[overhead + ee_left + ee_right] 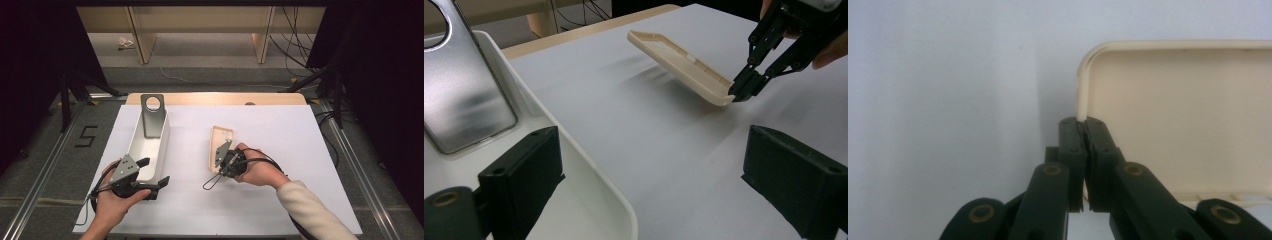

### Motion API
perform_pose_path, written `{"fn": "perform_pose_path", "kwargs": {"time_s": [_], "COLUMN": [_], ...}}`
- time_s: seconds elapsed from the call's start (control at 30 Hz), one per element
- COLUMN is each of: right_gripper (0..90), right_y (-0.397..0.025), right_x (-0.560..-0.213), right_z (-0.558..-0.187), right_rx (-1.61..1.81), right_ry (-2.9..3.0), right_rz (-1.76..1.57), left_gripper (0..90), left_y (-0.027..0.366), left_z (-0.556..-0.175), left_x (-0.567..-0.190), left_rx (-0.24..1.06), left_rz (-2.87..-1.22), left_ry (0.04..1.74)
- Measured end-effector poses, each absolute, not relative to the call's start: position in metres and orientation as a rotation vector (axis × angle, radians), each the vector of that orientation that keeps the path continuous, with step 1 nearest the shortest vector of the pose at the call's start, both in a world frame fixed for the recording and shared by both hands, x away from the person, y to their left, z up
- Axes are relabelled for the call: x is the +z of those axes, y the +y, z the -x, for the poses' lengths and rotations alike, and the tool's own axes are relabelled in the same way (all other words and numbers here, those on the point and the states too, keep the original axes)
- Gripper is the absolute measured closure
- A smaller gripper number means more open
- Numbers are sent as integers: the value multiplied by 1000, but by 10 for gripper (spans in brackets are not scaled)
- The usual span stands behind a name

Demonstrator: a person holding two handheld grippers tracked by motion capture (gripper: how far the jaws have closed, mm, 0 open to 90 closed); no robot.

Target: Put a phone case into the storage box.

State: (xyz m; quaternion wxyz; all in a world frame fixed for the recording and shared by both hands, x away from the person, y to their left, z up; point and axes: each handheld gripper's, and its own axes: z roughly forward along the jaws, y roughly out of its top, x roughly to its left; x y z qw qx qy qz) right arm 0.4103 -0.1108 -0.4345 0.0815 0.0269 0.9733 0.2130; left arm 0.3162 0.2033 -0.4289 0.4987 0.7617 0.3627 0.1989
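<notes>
Cream phone case point(220, 146) pinched at its near corner by right gripper point(223, 161), long axis toward 12 o'clock, white tray point(159, 145) at 9 o'clock, left gripper point(150, 174) jaws spread.

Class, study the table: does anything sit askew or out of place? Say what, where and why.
The beige phone case is tilted, one end raised off the white table, pinched at its rim by the right gripper. A grey phone case leans propped in the white bin, sticking out above its far end.

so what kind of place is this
Probably a lab recording station, not a home: a white-topped table between metal floor rails, loose cables on the floor behind, and a "5" marked on the floor.
</notes>
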Motion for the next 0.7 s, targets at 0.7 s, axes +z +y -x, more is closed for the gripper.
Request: {"fn": "perform_pose_path", "kwargs": {"time_s": [0.7], "right_gripper": [882], "right_y": [-144], "right_x": [-424], "right_z": [-391], "right_rx": [1006], "right_ry": [2849], "right_rz": [-112], "left_gripper": [93], "left_y": [203], "left_z": [-316], "left_x": [-428], "left_rx": [484], "left_rz": [-1841], "left_ry": [879]}}
